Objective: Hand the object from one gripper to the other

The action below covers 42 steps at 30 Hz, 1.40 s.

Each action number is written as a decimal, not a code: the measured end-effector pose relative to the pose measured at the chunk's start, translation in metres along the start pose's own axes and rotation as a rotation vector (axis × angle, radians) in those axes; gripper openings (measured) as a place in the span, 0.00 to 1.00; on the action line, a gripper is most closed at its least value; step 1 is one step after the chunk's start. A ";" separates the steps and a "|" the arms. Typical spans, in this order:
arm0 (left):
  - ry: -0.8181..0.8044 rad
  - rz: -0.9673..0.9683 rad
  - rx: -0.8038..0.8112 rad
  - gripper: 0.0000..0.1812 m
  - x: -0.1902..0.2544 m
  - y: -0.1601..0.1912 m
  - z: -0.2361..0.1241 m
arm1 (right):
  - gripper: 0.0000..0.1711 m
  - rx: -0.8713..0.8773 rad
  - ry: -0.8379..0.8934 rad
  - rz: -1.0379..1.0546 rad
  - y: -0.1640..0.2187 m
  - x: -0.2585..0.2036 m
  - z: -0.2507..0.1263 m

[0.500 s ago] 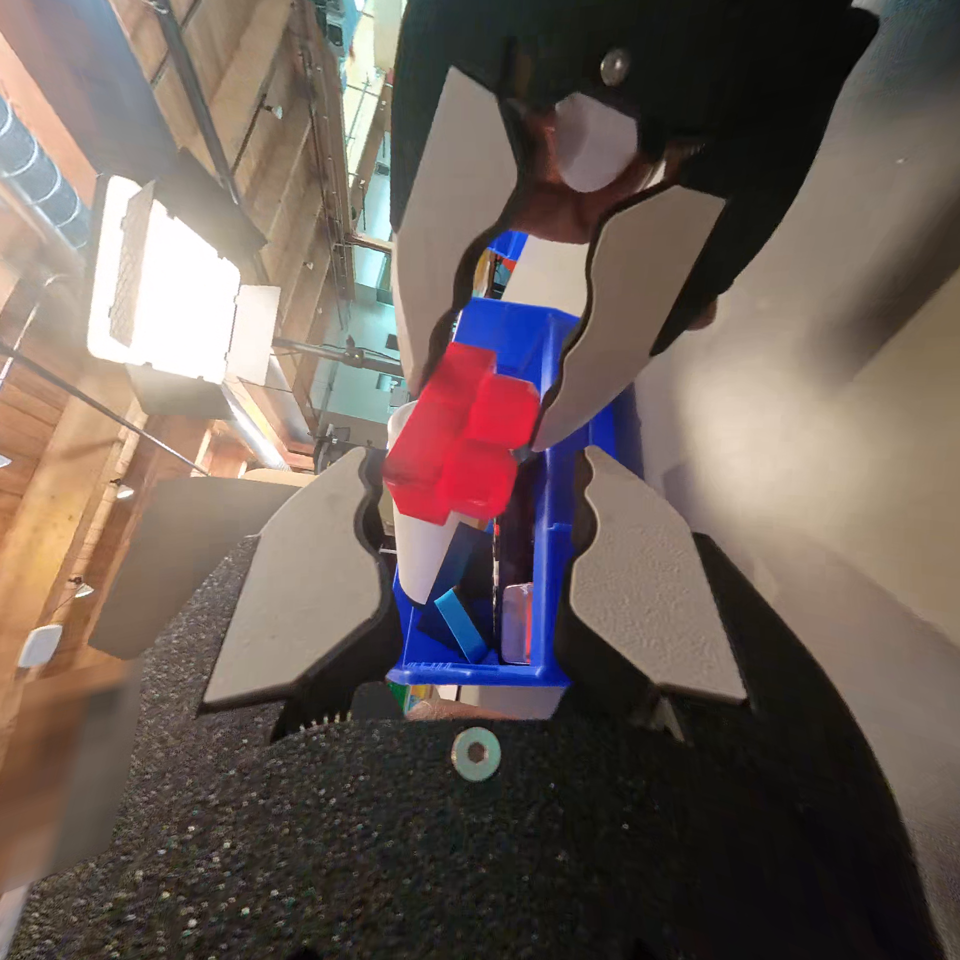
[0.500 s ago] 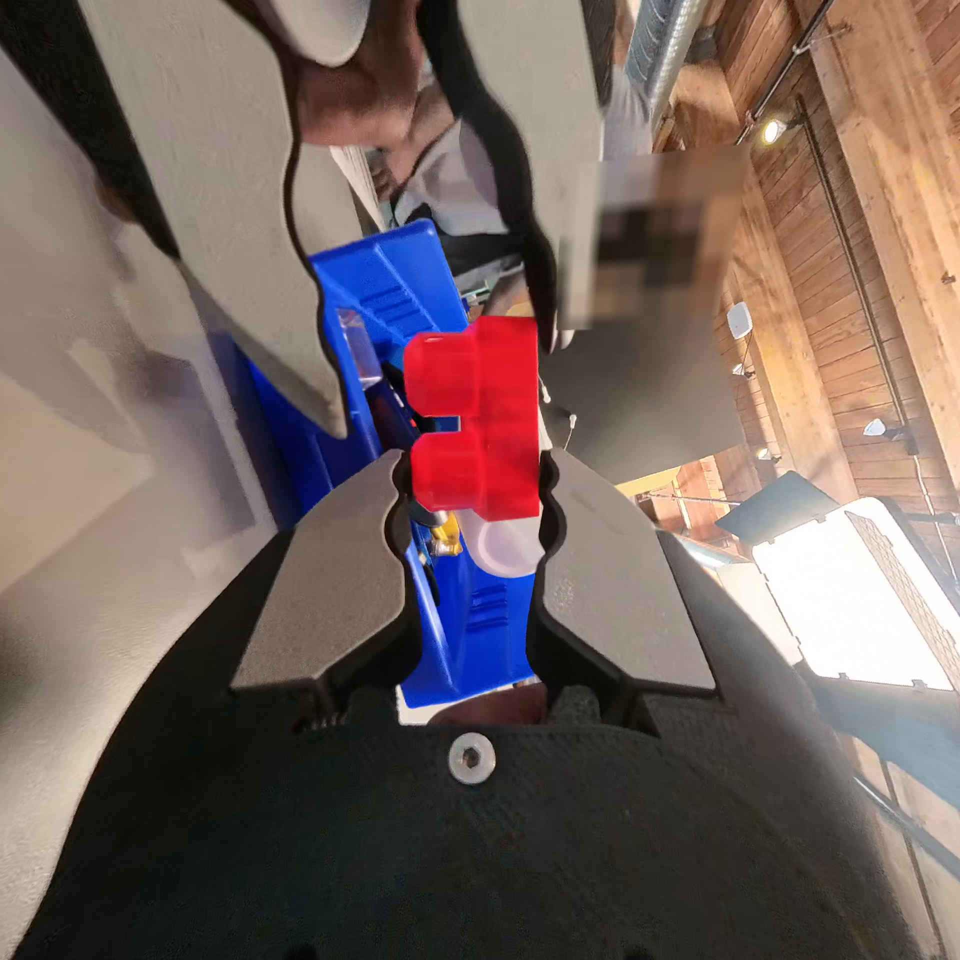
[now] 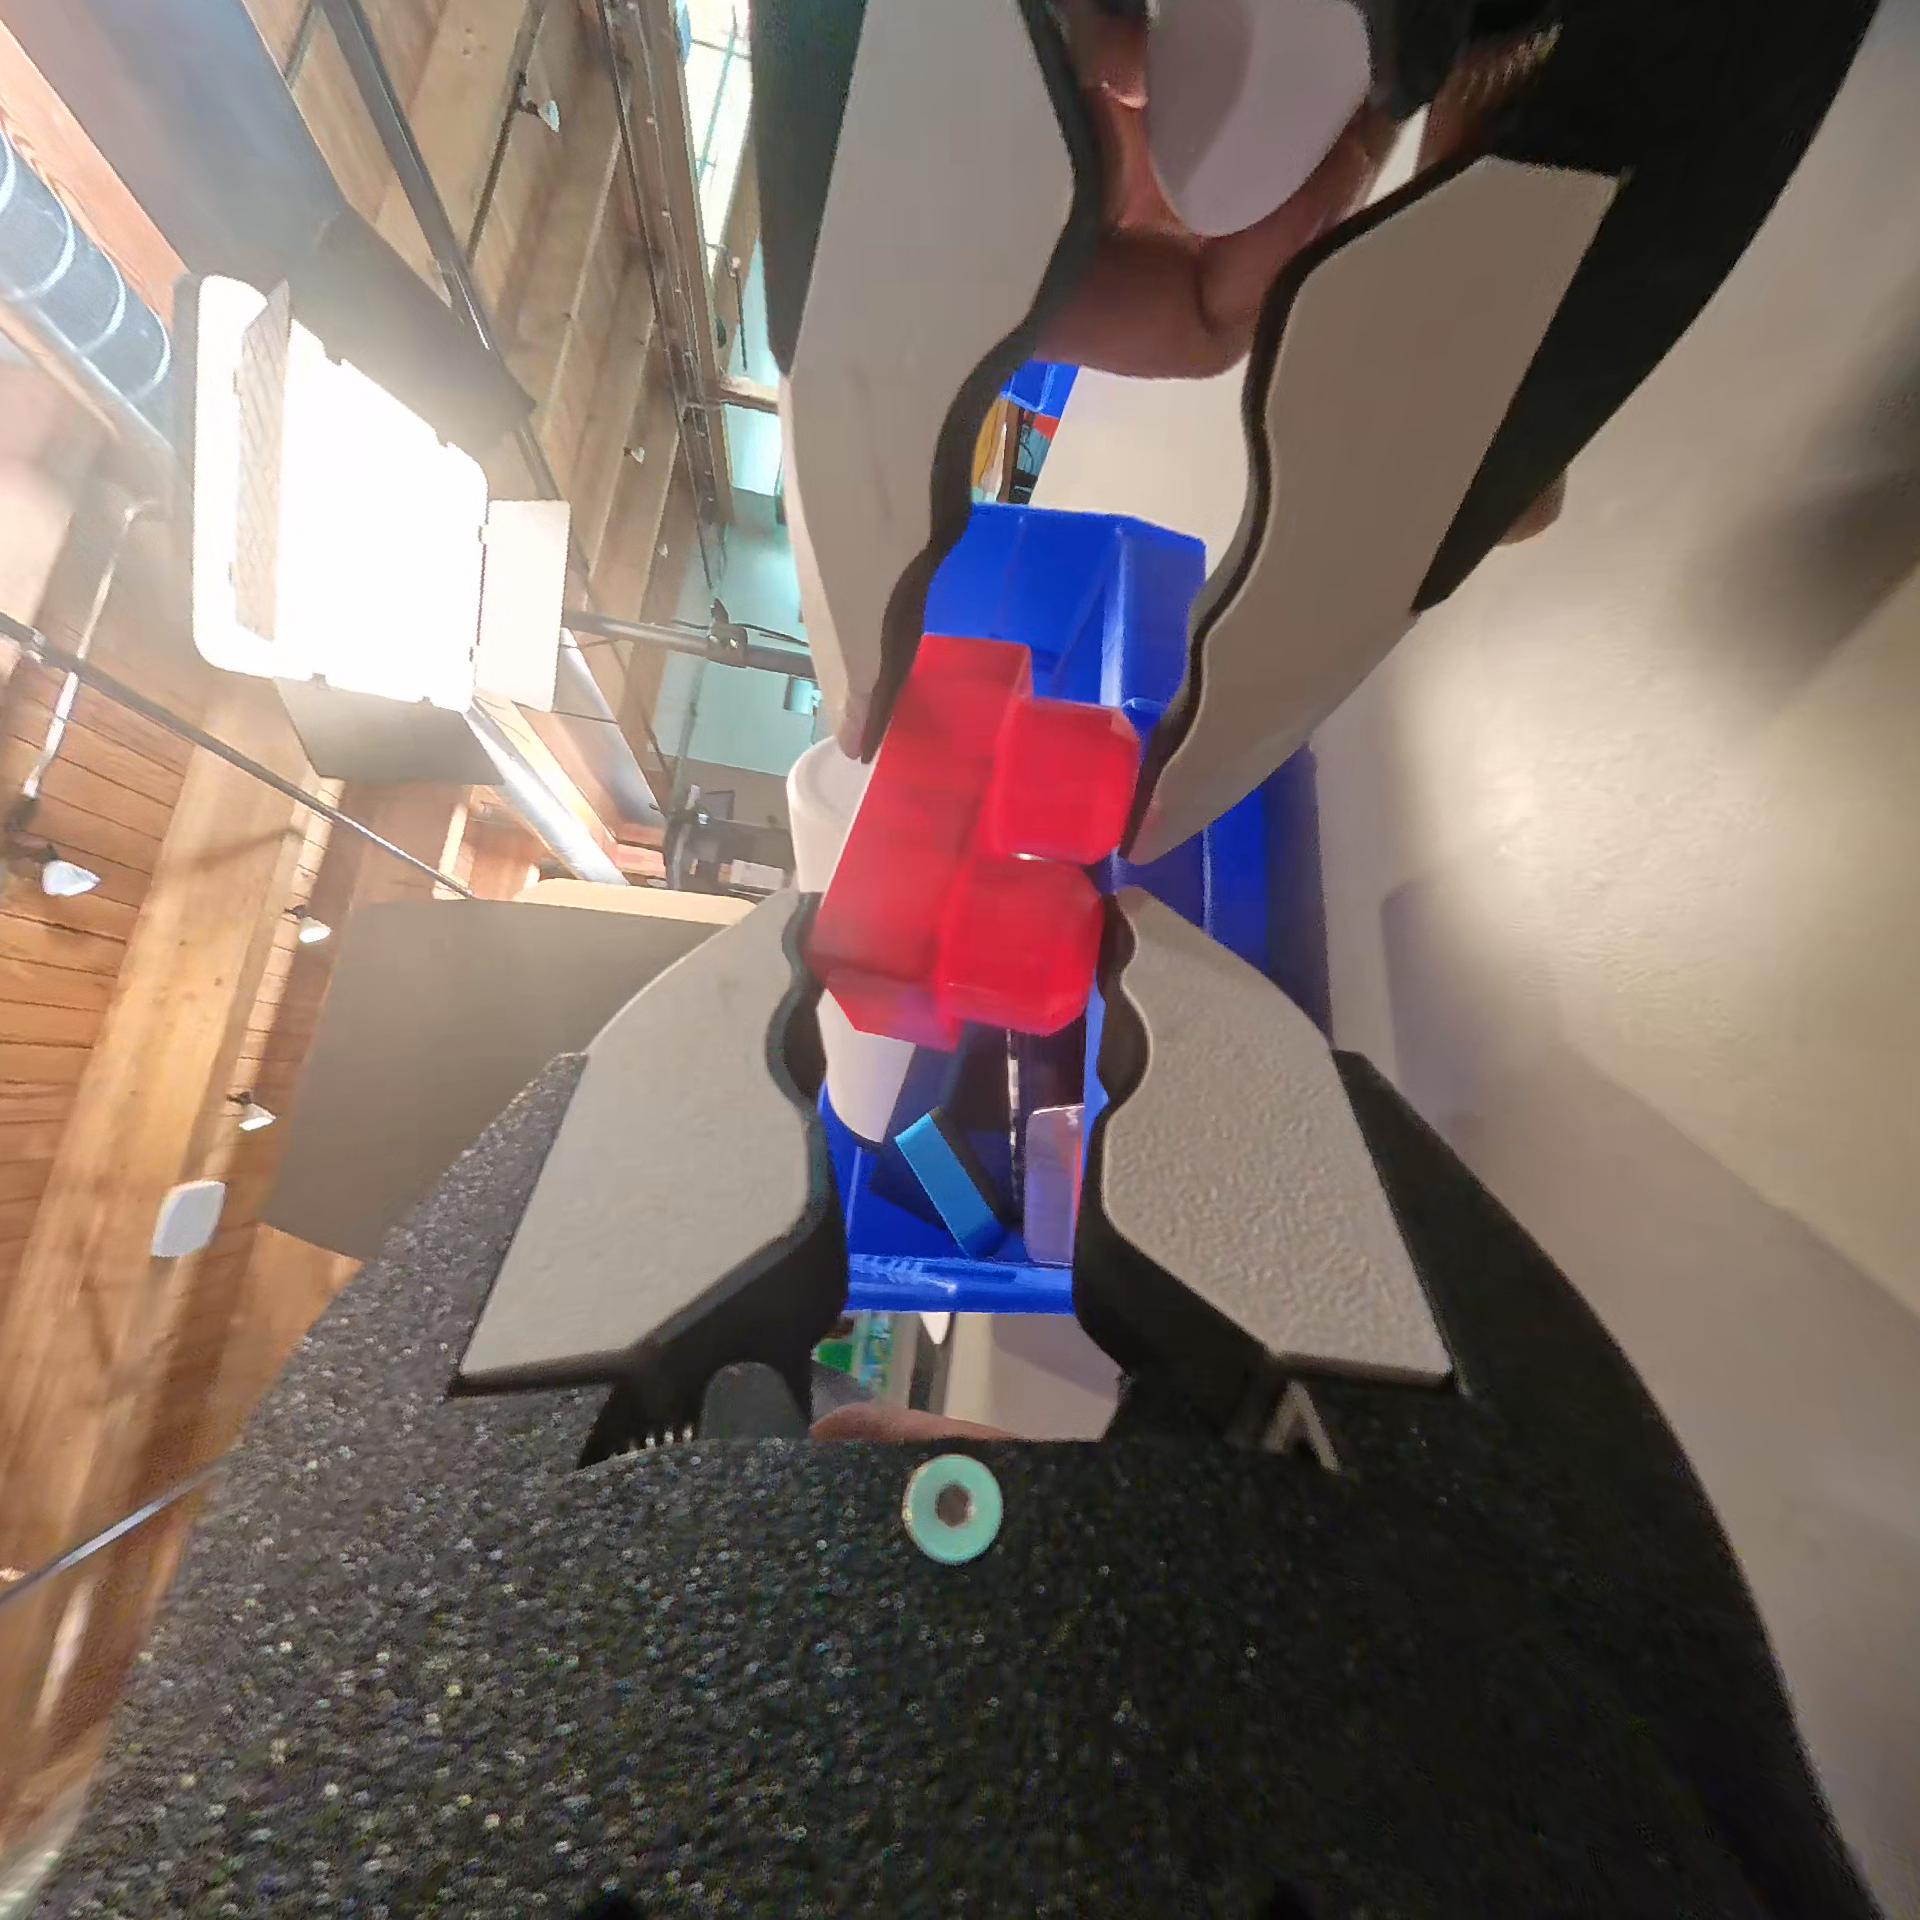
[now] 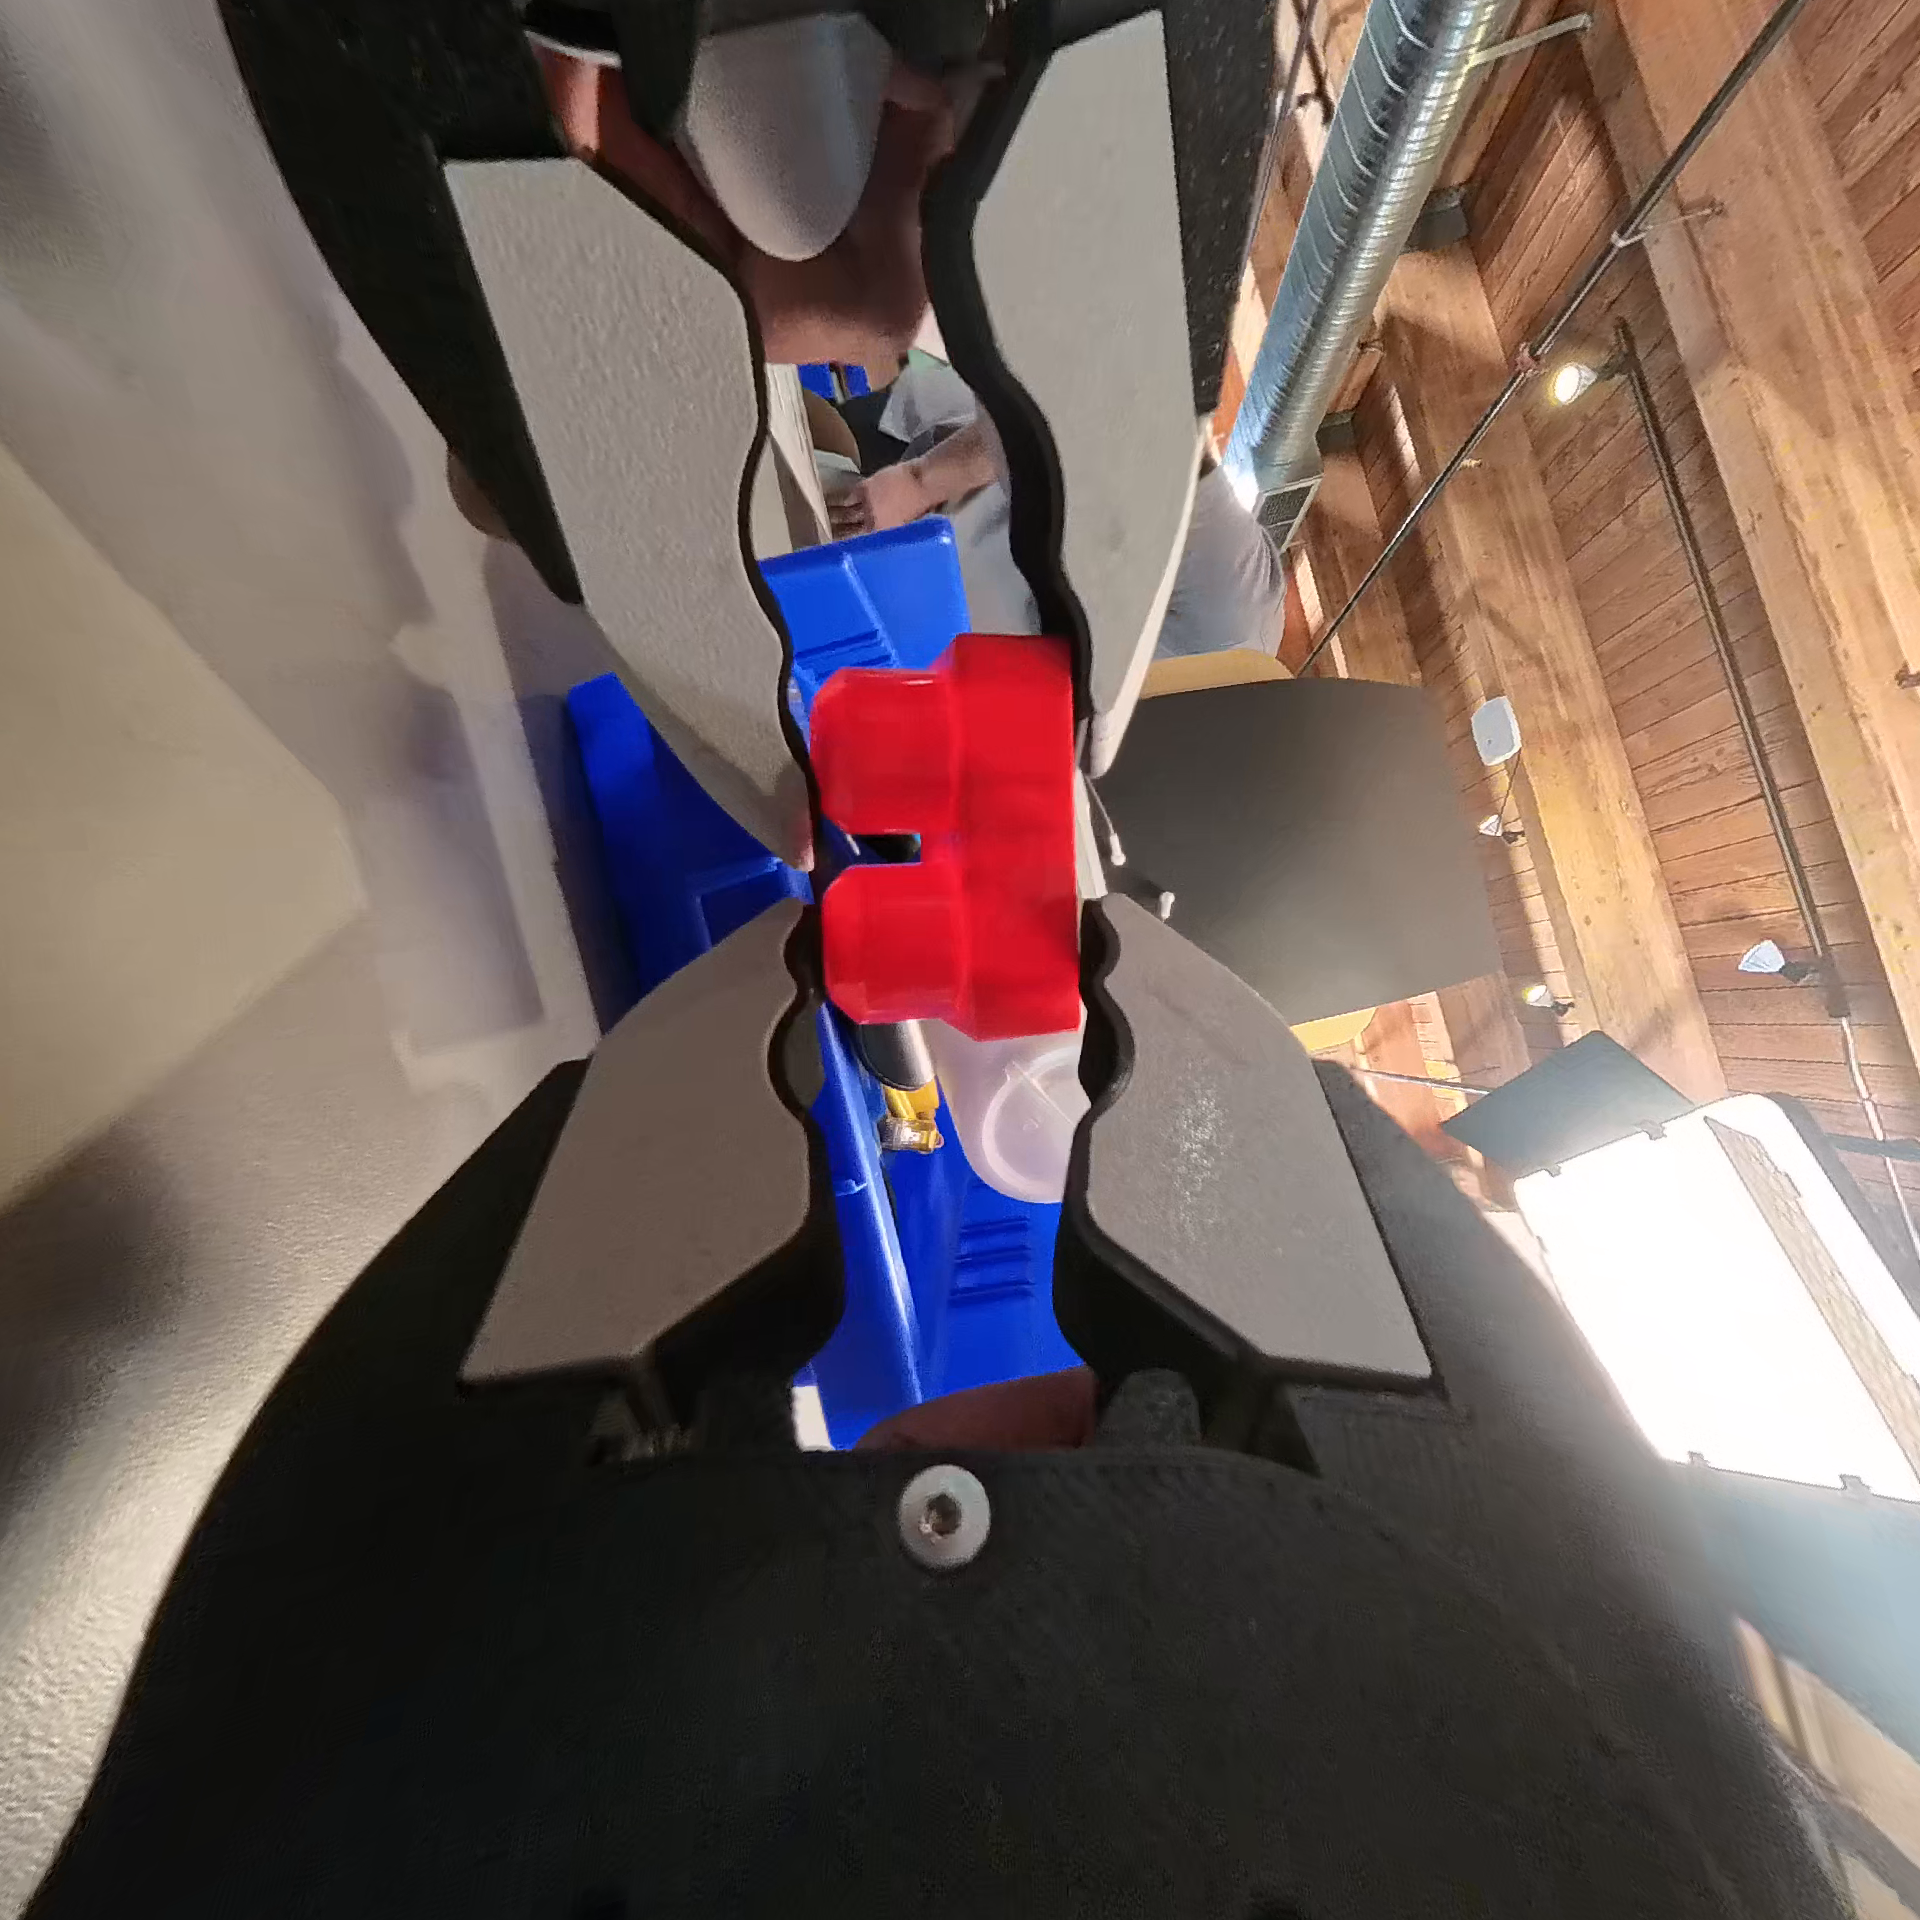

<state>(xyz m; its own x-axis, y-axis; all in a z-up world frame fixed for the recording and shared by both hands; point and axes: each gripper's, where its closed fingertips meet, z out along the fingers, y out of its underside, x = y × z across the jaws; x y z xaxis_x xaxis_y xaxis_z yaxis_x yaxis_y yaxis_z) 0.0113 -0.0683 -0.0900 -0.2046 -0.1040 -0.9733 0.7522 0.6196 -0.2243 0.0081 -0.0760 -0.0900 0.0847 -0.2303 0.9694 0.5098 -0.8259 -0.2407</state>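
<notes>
A red plastic block with stepped lugs hangs in the air between my two grippers, which face each other tip to tip. In the left wrist view my left gripper is shut on the block's near end. The right gripper comes in from above, with its fingertips pressed on the far end. In the right wrist view my right gripper is shut on the near part of the red block, and the left gripper clamps the far part.
A blue bin sits behind the block on a white table. It holds a white cup, a blue piece and a silver piece. A bright light panel and a black board stand beyond the table. Both grippers' tips are close together, under 4 cm apart.
My left gripper, open and short of the block before, has moved up and shut on it. The right gripper keeps its hold, so both now hold the block.
</notes>
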 end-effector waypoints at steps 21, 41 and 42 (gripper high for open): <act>0.457 -1.414 0.590 0.28 -0.027 -0.060 -0.020 | 0.38 0.612 -0.512 1.416 -0.042 0.052 -0.030; 0.644 -1.478 0.351 0.56 -0.021 -0.045 -0.016 | 0.25 0.295 0.092 -0.043 -0.028 0.028 -0.025; 0.644 -1.438 0.340 0.57 -0.017 -0.048 -0.016 | 0.25 0.298 0.094 -0.075 -0.031 0.025 -0.026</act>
<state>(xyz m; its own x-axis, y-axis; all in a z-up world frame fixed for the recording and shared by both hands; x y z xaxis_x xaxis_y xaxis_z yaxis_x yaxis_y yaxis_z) -0.0308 -0.0838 -0.0623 -0.9783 -0.0356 0.2042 -0.2068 0.1008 -0.9732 -0.0275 -0.0694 -0.0597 -0.0347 -0.2324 0.9720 0.7413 -0.6583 -0.1310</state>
